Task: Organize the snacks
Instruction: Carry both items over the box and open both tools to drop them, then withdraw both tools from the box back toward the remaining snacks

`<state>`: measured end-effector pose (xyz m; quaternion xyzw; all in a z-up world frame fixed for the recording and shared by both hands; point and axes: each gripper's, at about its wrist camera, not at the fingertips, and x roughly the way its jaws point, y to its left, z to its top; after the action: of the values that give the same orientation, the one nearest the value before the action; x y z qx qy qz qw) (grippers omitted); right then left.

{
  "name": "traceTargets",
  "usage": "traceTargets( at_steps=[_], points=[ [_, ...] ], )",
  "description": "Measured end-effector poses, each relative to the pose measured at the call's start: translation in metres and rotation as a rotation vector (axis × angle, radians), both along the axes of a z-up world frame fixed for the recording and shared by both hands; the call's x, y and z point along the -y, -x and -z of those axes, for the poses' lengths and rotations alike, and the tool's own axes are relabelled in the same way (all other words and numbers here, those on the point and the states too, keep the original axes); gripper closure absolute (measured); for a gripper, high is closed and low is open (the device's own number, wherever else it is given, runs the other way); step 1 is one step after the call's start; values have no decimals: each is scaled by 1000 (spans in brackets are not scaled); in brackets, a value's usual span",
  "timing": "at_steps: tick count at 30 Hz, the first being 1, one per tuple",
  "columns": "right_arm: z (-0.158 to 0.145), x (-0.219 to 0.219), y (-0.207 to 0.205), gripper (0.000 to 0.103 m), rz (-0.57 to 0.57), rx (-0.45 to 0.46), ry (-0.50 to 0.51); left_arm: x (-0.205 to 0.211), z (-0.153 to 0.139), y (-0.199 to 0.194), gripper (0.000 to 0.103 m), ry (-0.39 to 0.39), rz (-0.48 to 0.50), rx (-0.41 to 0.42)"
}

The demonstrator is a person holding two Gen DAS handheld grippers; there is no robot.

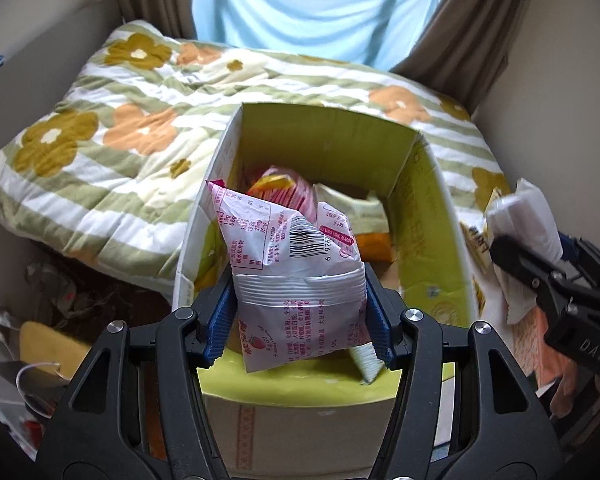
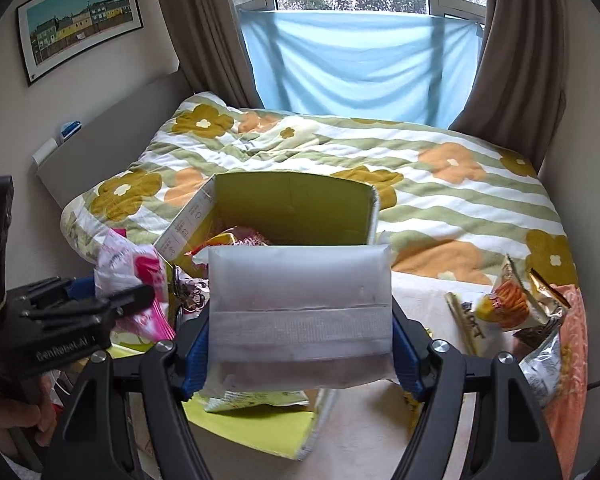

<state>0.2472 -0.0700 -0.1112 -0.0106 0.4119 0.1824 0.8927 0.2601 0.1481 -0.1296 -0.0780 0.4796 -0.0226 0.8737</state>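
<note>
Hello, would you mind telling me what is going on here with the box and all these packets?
A person is sorting snacks into an open cardboard box on a floral quilt, with a handheld gripper in each hand. The left gripper is shut on a white and pink snack packet, held over the box, which already holds several packets. The right gripper is shut on a frosted white packet just beside the box. More snack bags lie loose on the right.
</note>
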Motion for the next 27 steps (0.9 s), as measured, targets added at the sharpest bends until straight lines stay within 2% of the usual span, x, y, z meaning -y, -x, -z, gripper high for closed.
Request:
traceTargets(
  at_steps=[5, 7, 9, 10, 15, 20, 27],
  points=[
    [12, -20, -3, 33, 58, -50, 5, -3, 23, -1, 48, 0, 114, -33],
    [14, -23, -2, 33, 82, -60, 13, -2, 31, 1, 35, -12, 156, -42],
    [18, -26, -1, 33, 105, -75, 24, -1, 35, 2, 6, -20, 187, -44],
    [19, -27, -1, 33, 114, -83, 27, -3, 35, 3, 1, -12, 196, -34],
    [24, -31, -1, 33, 137, -106, 30, -19, 31, 10, 0, 25, 194, -8],
    [31, -39, 1, 33, 116, -127, 22, -39, 31, 11, 0, 72, 132, -15],
    [41, -39, -2, 32, 111, -182, -28, -45, 24, 14, 0, 46, 104, -13]
  ],
)
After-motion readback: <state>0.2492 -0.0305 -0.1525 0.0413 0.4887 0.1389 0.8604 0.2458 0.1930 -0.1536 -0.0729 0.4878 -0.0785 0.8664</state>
